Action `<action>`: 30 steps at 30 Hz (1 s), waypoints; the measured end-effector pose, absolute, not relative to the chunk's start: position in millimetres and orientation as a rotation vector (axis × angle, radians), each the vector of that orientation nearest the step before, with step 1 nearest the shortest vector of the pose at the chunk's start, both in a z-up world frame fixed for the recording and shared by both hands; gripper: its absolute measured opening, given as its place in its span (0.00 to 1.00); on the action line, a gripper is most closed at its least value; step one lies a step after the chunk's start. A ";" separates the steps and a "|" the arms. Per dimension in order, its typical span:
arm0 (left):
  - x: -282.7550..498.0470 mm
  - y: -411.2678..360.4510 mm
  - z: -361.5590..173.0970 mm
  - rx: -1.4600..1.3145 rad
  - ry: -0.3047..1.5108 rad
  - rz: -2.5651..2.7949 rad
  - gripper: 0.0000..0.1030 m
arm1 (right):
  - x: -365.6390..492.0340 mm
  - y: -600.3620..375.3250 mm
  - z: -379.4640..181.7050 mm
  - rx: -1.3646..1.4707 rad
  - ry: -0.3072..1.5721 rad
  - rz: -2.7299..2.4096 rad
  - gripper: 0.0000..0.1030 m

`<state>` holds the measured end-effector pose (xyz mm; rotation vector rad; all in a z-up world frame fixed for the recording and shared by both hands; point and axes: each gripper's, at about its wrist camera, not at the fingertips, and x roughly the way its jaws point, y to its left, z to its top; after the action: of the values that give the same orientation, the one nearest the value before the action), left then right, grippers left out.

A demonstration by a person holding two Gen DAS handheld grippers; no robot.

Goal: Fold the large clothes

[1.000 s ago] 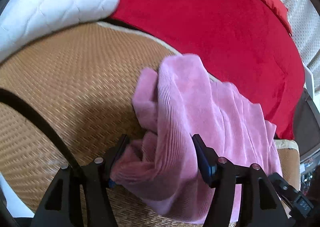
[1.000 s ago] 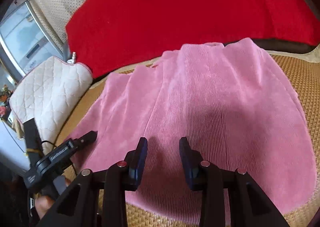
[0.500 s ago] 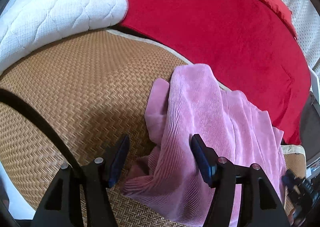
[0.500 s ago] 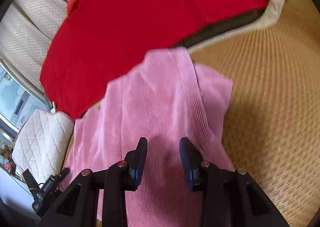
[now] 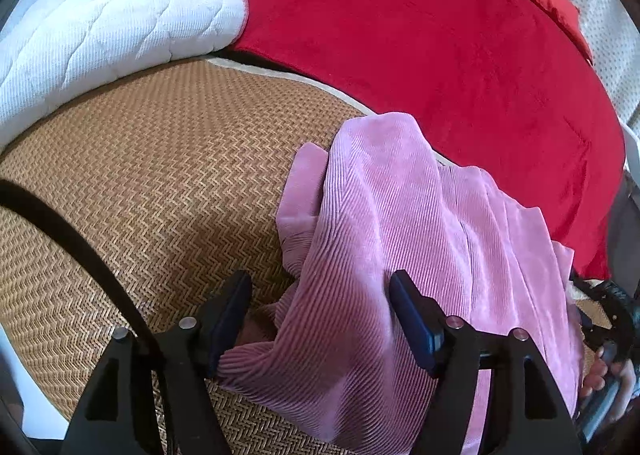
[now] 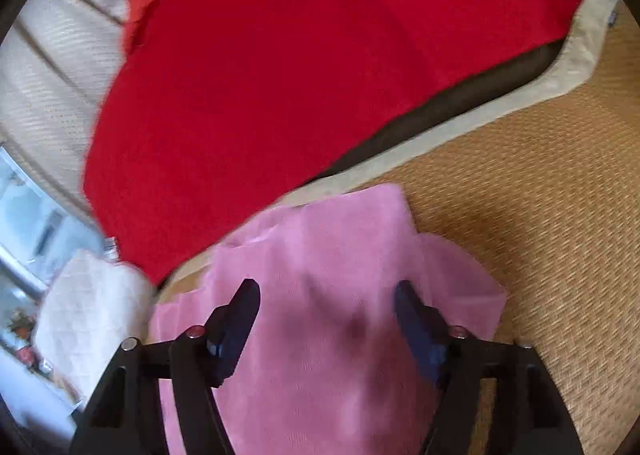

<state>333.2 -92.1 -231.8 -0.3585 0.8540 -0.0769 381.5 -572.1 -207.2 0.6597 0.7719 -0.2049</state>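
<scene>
Both tongs have let go: the left tongs [image 5: 320, 315], clamped on the pink garment [image 5: 400, 255] a second ago, now stand apart over it, and the right tongs [image 6: 326, 319] have spread wider, holding nothing. Folded over itself, the garment lies lower centre on the woven mat [image 5: 140, 175], its far edge beside the red blanket [image 6: 300, 55].

Each gripper, the left gripper [image 5: 320, 319] and the right gripper [image 6: 326, 325], has black angular arms, dark blue finger pads [image 5: 230, 319] and silver screws. A black cable [image 5: 80, 239] arcs across the lower left.
</scene>
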 end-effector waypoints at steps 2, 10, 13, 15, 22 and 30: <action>335.9 -95.3 -233.1 -0.352 0.851 -0.075 0.70 | 380.9 -584.9 -216.7 0.633 0.794 -0.307 0.57; 335.2 -94.1 -231.7 -0.387 0.858 -0.062 0.70 | 351.4 -540.8 -162.3 0.495 0.599 -0.149 0.50; 327.6 -91.3 -230.1 -0.391 0.859 -0.078 0.70 | 368.0 -523.1 -180.0 0.476 0.725 -0.128 0.50; 319.4 -86.4 -227.0 -0.398 0.862 -0.090 0.70 | 380.8 -522.0 -207.5 0.496 0.866 -0.155 0.50; 292.2 -62.0 -230.2 -0.529 0.899 -0.156 0.70 | 355.7 -479.3 -173.6 0.467 0.761 -0.036 0.42; 287.9 -60.0 -241.5 -0.644 0.895 -0.261 0.70 | 350.5 -393.7 -162.4 0.425 0.806 0.208 0.36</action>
<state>287.9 -60.0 -241.5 -0.6436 0.8954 -0.2611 350.5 -393.7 -162.4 0.4254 0.8063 0.2078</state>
